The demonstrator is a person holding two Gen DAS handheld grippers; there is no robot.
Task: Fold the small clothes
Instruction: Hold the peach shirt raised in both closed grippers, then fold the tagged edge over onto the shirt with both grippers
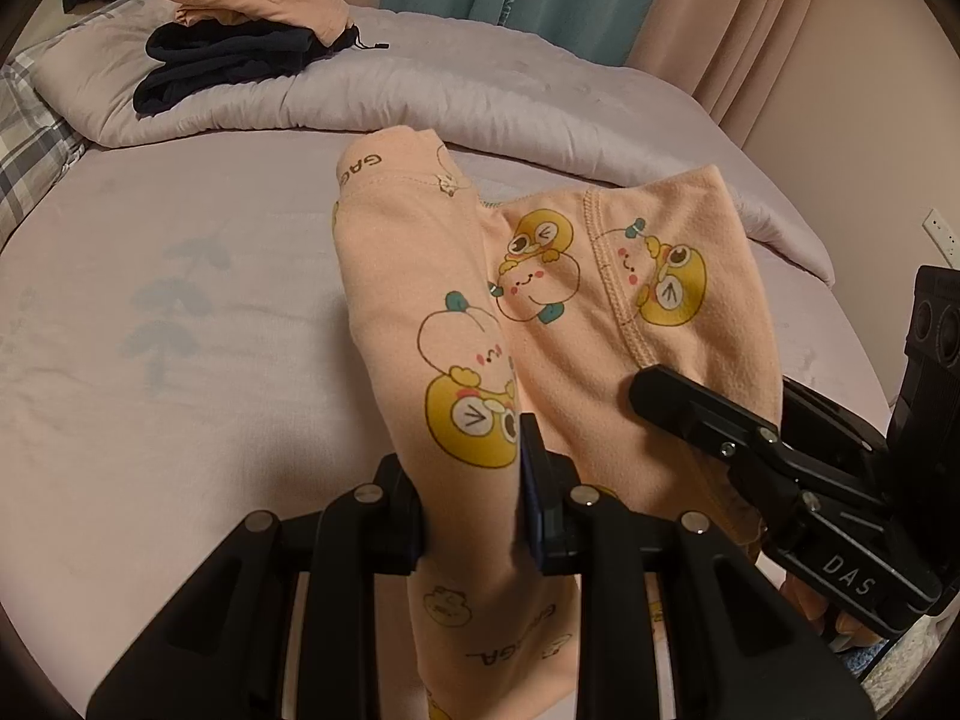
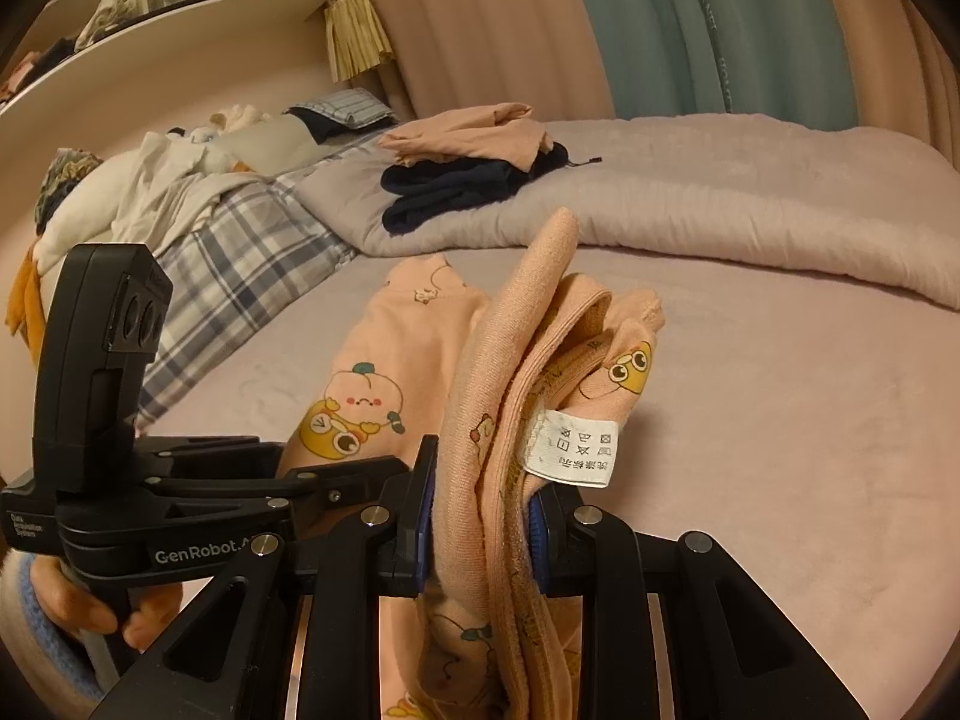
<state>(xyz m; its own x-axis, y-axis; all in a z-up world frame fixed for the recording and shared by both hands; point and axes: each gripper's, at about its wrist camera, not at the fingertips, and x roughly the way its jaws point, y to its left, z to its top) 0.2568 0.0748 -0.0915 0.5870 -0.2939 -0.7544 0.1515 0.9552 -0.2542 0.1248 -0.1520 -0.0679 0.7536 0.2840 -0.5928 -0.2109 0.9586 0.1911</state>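
Note:
A peach child's garment (image 1: pixel 558 300) printed with yellow cartoon figures hangs between both grippers above the lilac bed sheet (image 1: pixel 180 330). In the left wrist view my left gripper (image 1: pixel 474 498) is shut on one bunched edge of it. My right gripper (image 1: pixel 717 390) grips the other edge at the right. In the right wrist view the right gripper (image 2: pixel 483 516) is shut on folded layers of the garment (image 2: pixel 516 360), where a white care label (image 2: pixel 570 450) shows. The left gripper (image 2: pixel 324 468) is at the left there, with a hand (image 2: pixel 78 600) on its handle.
A folded peach piece on dark navy clothes (image 1: pixel 240 54) lies on the rolled lilac quilt (image 1: pixel 480 90) at the back. A plaid pillow (image 1: pixel 30 144) and loose white bedding (image 2: pixel 150 180) lie at the left. Curtains (image 2: pixel 690 18) hang behind. A wall socket (image 1: pixel 942 234) is at the right.

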